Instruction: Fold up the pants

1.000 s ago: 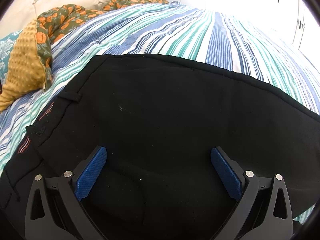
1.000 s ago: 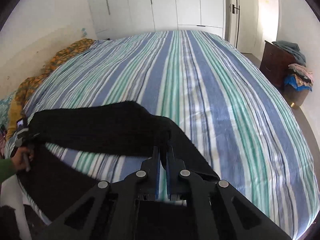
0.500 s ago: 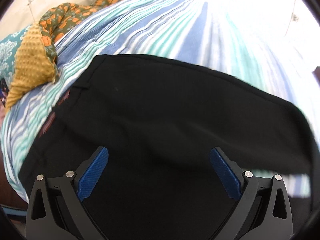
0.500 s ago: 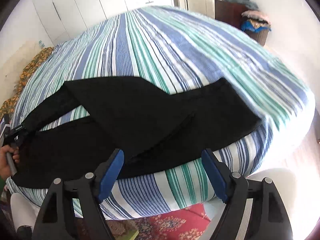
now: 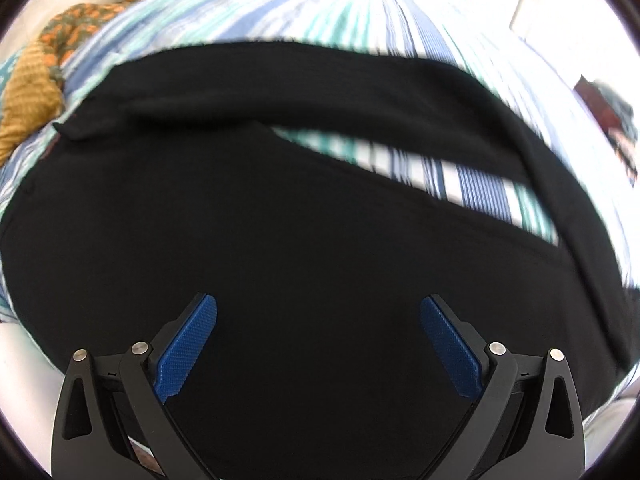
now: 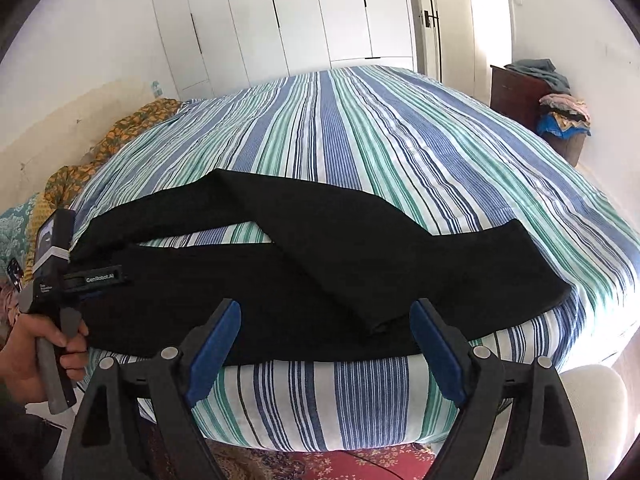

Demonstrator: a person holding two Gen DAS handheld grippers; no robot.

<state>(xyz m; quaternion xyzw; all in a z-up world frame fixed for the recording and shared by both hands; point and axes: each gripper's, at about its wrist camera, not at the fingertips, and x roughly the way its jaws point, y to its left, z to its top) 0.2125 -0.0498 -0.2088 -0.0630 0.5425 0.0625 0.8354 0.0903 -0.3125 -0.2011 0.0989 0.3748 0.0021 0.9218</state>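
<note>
Black pants [image 6: 320, 264] lie along the near edge of a striped bed [image 6: 360, 128]. One leg is laid slantwise over the other, leaving a gap of sheet between them. My right gripper [image 6: 326, 344] is open and empty, held off the bed's front edge facing the pants. My left gripper [image 5: 318, 340] is open and empty, just above the waist end of the pants [image 5: 260, 240]. In the right wrist view the left gripper's body [image 6: 60, 276] shows at the pants' left end, held by a hand.
An orange-patterned blanket [image 6: 120, 132] and a mustard cloth [image 5: 28, 96] lie at the bed's left. A dark cabinet with piled clothes [image 6: 536, 100] stands at the right. White wardrobe doors [image 6: 300, 20] are behind. A red rug [image 6: 340, 464] is on the floor.
My right gripper has opened, let go of the pant leg and pulled back off the bed. The leg now lies slantwise over the other. My left gripper has stayed open over the waist and drew back.
</note>
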